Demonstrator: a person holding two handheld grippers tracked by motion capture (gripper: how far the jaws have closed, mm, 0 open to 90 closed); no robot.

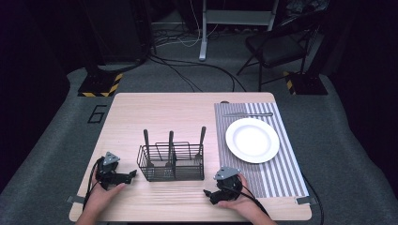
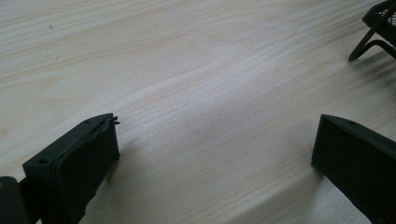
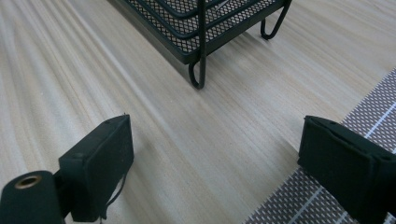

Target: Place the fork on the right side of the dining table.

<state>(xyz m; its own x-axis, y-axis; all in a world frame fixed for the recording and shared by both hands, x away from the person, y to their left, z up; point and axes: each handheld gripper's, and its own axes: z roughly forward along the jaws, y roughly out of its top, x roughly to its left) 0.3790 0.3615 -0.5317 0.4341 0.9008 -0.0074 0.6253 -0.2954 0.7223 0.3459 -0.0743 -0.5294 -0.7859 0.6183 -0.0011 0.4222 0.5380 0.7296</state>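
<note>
**Desk:** What does the high view show?

**Photographer:** A person at a wooden worktop, a gripper in each hand. The left gripper lies just left of a black wire basket; the right gripper lies just off the basket's near right corner, beside a striped placemat. Both rest low on the wood, jaws spread wide with nothing between them.

**Desk:** And the things being worked on?

**Photographer:** Three utensils stand upright in the basket at mid-worktop: one handle at the left, one in the middle, and one at the right that looks like a fork. A white plate sits on the placemat, with a knife lying beyond it.

**Desk:** How should the opening step go?

**Photographer:** In my judgement it's a place setting just starting. The right gripper is nearest the right-hand handle, so it should rise, close on the handle well above the rim and lift straight up to avoid snagging the wire. The left gripper could steady the basket, which looks light enough to tip.
</note>
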